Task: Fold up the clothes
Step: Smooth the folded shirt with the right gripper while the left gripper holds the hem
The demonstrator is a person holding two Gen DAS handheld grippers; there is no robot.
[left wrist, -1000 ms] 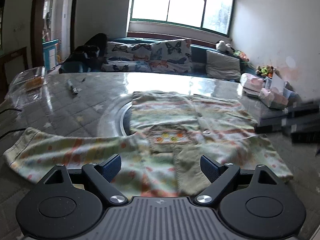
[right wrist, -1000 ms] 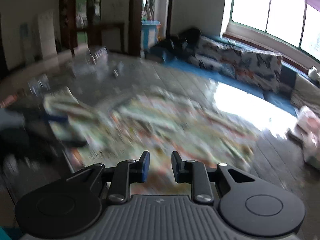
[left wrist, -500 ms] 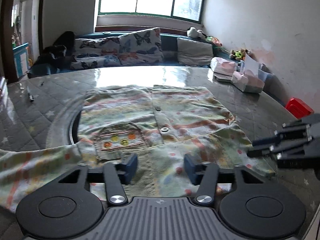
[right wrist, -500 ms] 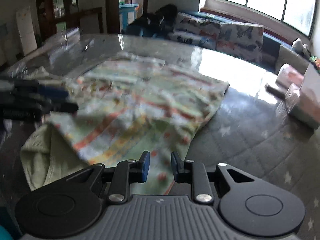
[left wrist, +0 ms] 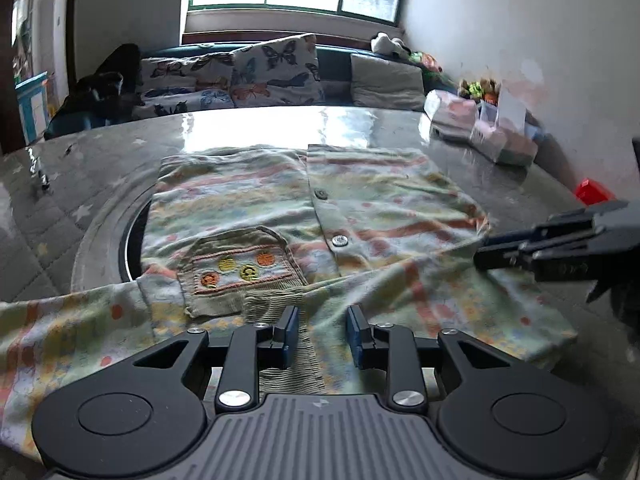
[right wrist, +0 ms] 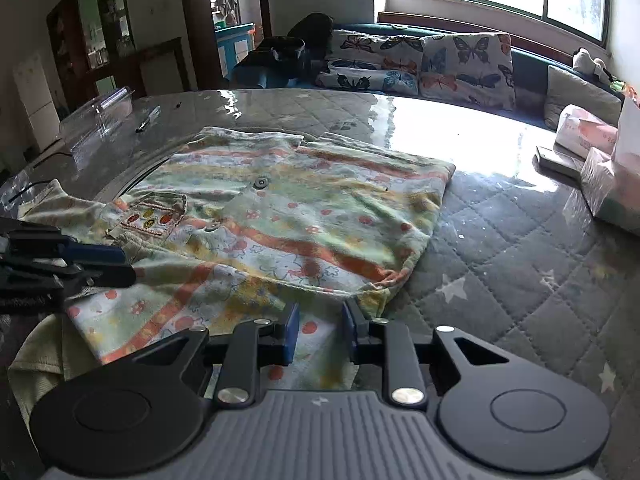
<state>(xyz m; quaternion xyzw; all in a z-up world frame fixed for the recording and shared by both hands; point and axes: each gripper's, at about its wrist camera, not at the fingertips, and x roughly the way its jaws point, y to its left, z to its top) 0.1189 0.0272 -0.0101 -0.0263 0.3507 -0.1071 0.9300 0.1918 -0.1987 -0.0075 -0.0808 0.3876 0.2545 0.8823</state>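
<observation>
A child's pale green shirt point(left wrist: 384, 208) with orange stripes, buttons and an embroidered pocket point(left wrist: 236, 268) lies flat on the quilted, glass-topped table point(right wrist: 500, 264). One sleeve point(right wrist: 224, 280) is folded across its near part. My left gripper point(left wrist: 322, 320) hangs low over the near edge, its jaws closing with a ribbed cuff point(left wrist: 288, 356) lying between them, the pads not pressing it. My right gripper point(right wrist: 319, 316) stands narrowly open over the printed sleeve cloth at the shirt's near right corner. Each gripper shows in the other's view: the right gripper point(left wrist: 480, 255), the left gripper point(right wrist: 127, 265).
Tissue packs and boxes point(right wrist: 600, 184) sit along the table's right side, with a red object point(left wrist: 592, 191) beyond. A clear plastic container point(right wrist: 100, 114) and a pen point(right wrist: 147, 120) lie far left. A sofa with butterfly cushions point(left wrist: 272, 72) runs behind the table.
The left jaws have narrowed from wide apart to a small gap. Both grippers have come lower and closer to the shirt's near edge. The right gripper has entered the left view.
</observation>
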